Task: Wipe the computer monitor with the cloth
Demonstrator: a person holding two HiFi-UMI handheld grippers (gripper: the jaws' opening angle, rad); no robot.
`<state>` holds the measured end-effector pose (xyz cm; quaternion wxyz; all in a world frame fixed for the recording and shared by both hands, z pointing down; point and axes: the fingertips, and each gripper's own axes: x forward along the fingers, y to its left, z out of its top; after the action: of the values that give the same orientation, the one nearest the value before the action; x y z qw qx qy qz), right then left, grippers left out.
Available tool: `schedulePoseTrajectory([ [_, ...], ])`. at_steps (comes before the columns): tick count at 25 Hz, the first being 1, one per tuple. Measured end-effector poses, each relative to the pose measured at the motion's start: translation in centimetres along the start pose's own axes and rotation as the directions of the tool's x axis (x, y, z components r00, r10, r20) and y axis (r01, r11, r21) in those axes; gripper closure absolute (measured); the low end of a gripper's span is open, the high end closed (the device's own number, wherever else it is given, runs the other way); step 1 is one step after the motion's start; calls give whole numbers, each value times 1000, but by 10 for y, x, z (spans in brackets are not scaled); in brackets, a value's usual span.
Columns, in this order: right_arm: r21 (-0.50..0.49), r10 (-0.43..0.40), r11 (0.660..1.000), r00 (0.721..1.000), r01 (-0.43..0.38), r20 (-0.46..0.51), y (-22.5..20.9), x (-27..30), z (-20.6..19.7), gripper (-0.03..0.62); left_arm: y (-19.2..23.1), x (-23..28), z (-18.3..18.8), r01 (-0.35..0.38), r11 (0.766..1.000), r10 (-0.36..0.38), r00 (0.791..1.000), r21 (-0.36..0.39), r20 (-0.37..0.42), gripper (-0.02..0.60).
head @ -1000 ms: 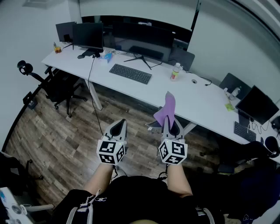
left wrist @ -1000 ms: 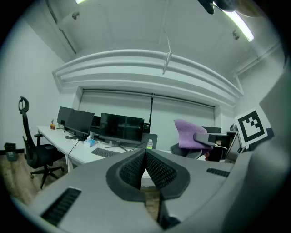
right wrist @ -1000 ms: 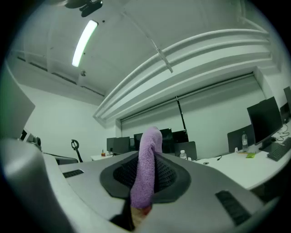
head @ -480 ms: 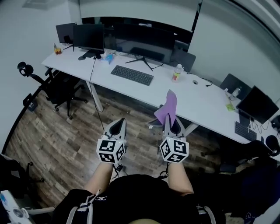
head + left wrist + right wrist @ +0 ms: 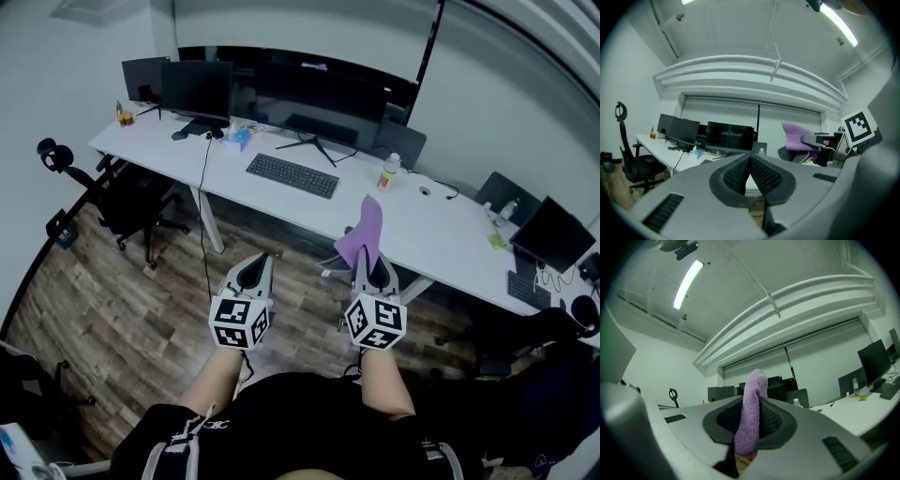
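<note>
We hold the purple cloth point(image 5: 363, 232) clamped in our right claw point(image 5: 371, 265), our left claw point(image 5: 252, 270) closed and empty. The monitor point(image 5: 323, 94) on the worktop point(image 5: 431, 230) is well apart; wiping is not yet begun

The cloth point(image 5: 749, 413) is nubbly purple terry, against dark ribbed rubbery pads point(image 5: 774, 420) in the right gripper's point(image 5: 370, 261) matt grey plastic shell. The desk point(image 5: 441, 234) top is smooth matt white. The monitor point(image 5: 323, 94) screen is glossy black, and the floor point(image 5: 122, 281) is wood-grain planks.
</note>
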<state>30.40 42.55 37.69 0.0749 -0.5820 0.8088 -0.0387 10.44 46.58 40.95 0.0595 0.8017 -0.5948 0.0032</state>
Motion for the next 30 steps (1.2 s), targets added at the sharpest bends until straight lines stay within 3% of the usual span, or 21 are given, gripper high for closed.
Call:
schedulePoseTrajectory([
  [17,-57,52,997,999,-52,-3,92,66,-21,517,116,-16,-16,-67,997,66,998,-38,-20,569],
  [24,-25,43,999,999,-42,10,79,122,-30,519,140,31,-17,-65,998,65,997,-5,-45,569],
  [30,22,42,999,999,-42,16,51,207,-43,517,167,109,-16,-69,997,71,995,23,-68,569],
])
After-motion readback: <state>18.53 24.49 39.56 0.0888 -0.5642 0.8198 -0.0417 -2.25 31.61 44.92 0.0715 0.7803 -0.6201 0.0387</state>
